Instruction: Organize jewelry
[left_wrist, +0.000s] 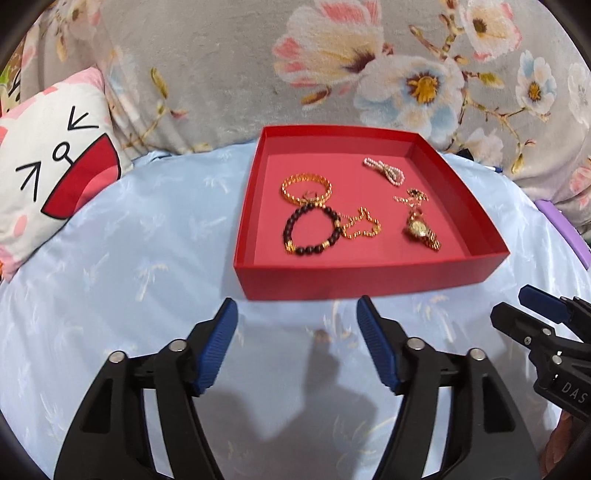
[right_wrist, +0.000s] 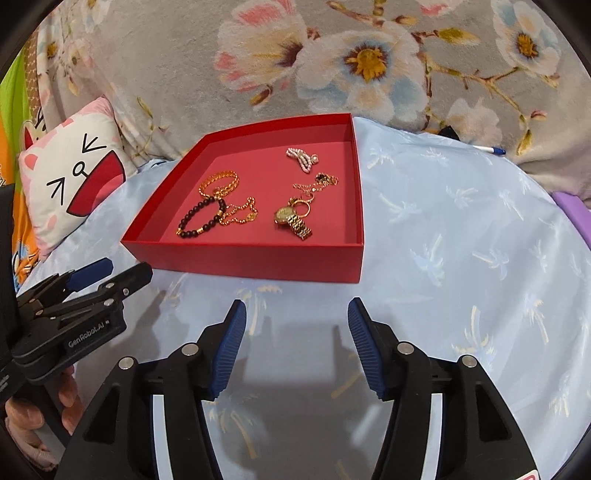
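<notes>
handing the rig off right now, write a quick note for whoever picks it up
Left gripper: open, empty, over the blue cloth just short of the red tray.
Right gripper: open, empty, beside it.
All the jewelry lies in the tray: gold bangle, black bead bracelet, gold chain, gold watch, pearl piece, thin necklace.
Done: nothing gripped yet.
Left: sorting; bracelet, bangle and chain touch or overlap, the watch touches the necklace.

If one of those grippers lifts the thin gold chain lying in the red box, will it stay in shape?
Probably not. The gold chain lies in loose squiggles, so it likely droops. It touches the dark bead bracelet, so it may snag or drag it. Its fine links may slip.
</notes>
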